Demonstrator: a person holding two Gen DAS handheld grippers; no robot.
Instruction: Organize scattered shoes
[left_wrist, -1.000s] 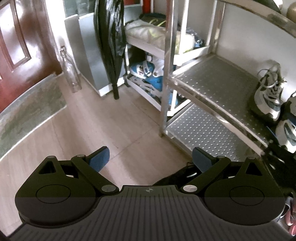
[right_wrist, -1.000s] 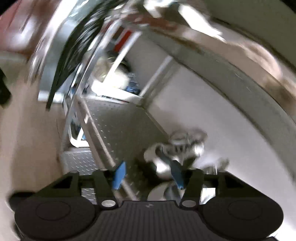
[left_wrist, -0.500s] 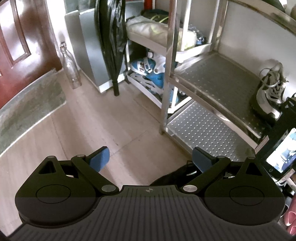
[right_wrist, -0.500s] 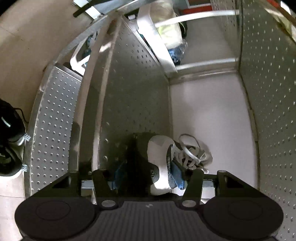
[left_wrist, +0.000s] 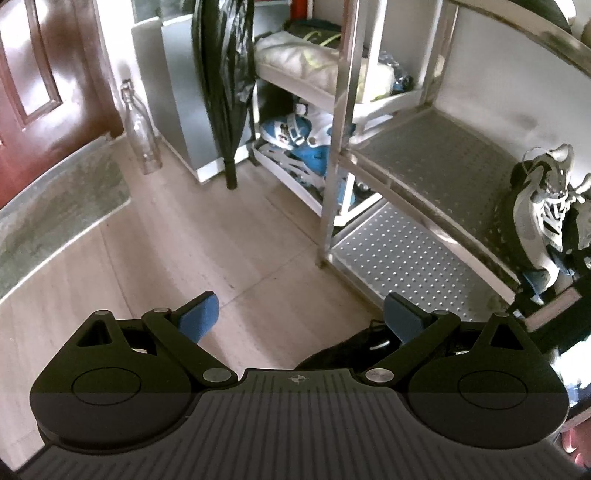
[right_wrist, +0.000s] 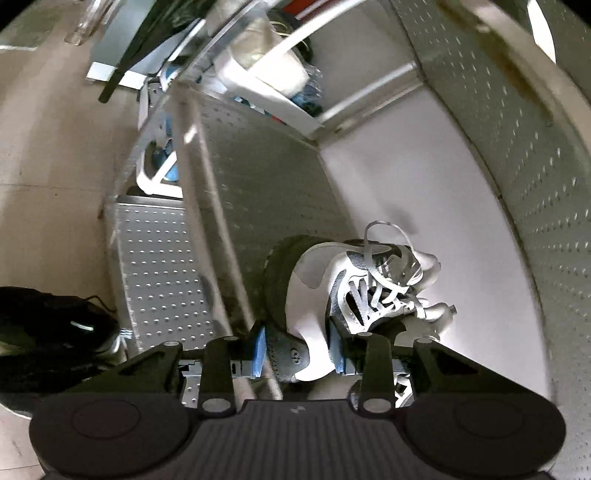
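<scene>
In the right wrist view my right gripper (right_wrist: 298, 352) is shut on the heel of a white and grey sneaker (right_wrist: 325, 280). The sneaker lies tilted over the middle shelf (right_wrist: 258, 192) of a metal rack, its dark sole turned left and its laces loose. The left wrist view shows the same sneaker (left_wrist: 535, 221) at the shelf's right end. A second pale sneaker (right_wrist: 402, 391) peeks out under the right gripper. My left gripper (left_wrist: 301, 317) hangs open above the floor, with a black shoe (left_wrist: 347, 347) just below its right finger. That black shoe (right_wrist: 48, 332) sits on the floor by the rack.
The rack's bottom shelf (left_wrist: 402, 258) is bare perforated metal. Blue and white skates (left_wrist: 295, 136) fill a neighbouring white rack. A glass bottle (left_wrist: 140, 136), a folded black umbrella (left_wrist: 225, 92), a grey doormat (left_wrist: 55, 206) and a red door (left_wrist: 44, 74) stand further left.
The right gripper has swung in over the middle shelf with the sneaker and tilted, so more of the shoe shows. The left gripper has barely moved and stays open.
</scene>
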